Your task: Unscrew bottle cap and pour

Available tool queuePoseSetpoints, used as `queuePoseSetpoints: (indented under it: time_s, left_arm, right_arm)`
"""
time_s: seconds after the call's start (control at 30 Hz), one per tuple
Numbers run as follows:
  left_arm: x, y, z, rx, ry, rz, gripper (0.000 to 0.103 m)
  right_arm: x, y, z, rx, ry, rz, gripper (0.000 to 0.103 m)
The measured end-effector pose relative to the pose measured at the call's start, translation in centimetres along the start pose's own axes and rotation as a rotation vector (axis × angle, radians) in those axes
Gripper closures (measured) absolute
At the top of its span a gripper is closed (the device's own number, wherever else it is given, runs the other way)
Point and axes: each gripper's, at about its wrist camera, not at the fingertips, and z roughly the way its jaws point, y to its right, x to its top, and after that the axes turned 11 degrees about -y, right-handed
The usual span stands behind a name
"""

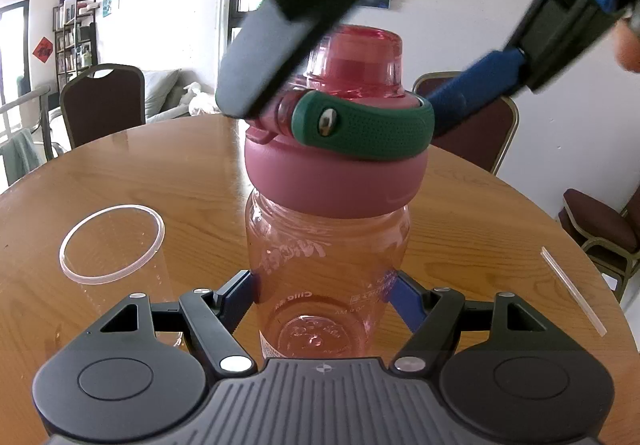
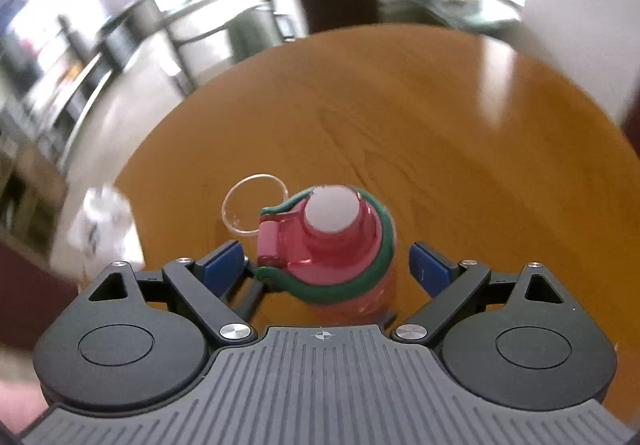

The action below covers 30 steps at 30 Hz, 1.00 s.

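A pink translucent bottle (image 1: 328, 245) stands upright on the round wooden table (image 1: 460, 213). It has a pink screw cap (image 1: 336, 177), a green carry loop (image 1: 368, 125) and a clear pink spout cover (image 1: 356, 57). My left gripper (image 1: 324, 285) is shut on the bottle's lower body. From above, my right gripper (image 2: 328, 265) hangs over the cap (image 2: 332, 233), open, with one blue finger on each side and a small gap to the cap on both. In the left wrist view the right gripper (image 1: 352, 93) straddles the top.
A clear plastic cup (image 1: 112, 245) stands just left of the bottle, its rim (image 2: 256, 205) also showing in the right wrist view. A thin clear stick (image 1: 572, 289) lies on the table at the right. Chairs (image 1: 104, 101) ring the far edge.
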Motion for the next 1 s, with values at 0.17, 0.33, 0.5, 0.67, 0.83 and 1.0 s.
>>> queuePoseSetpoints:
  time_s: [0.17, 0.33, 0.5, 0.67, 0.83, 1.0]
  left_arm:
    - [-0.9, 1.5, 0.2, 0.002, 0.005, 0.000, 0.031]
    - [-0.7, 1.4, 0.5, -0.006, 0.007, 0.001, 0.031]
    - [-0.6, 1.4, 0.5, -0.015, 0.004, 0.004, 0.030]
    - [-0.9, 1.8, 0.2, -0.011, 0.002, 0.000, 0.030]
    - [-0.7, 1.7, 0.2, -0.007, 0.001, -0.005, 0.030]
    - [-0.5, 1.5, 0.2, -0.010, -0.002, -0.006, 0.030]
  right_arm:
    - [0.5, -0.8, 1.1, -0.066, -0.030, -0.083, 0.025]
    - [1.8, -0.7, 1.3, -0.004, -0.126, -0.419, 0.026]
    - [3.8, 0.5, 1.4, 0.132, -0.209, -0.862, 0.026]
    - [4.0, -0.4, 1.2, 0.130, -0.210, -0.882, 0.009]
    - [3.1, -0.9, 0.5, 0.055, -0.154, -0.695, 0.007]
    - [2.3, -1.3, 0.1, -0.039, -0.119, -0.495, 0.008]
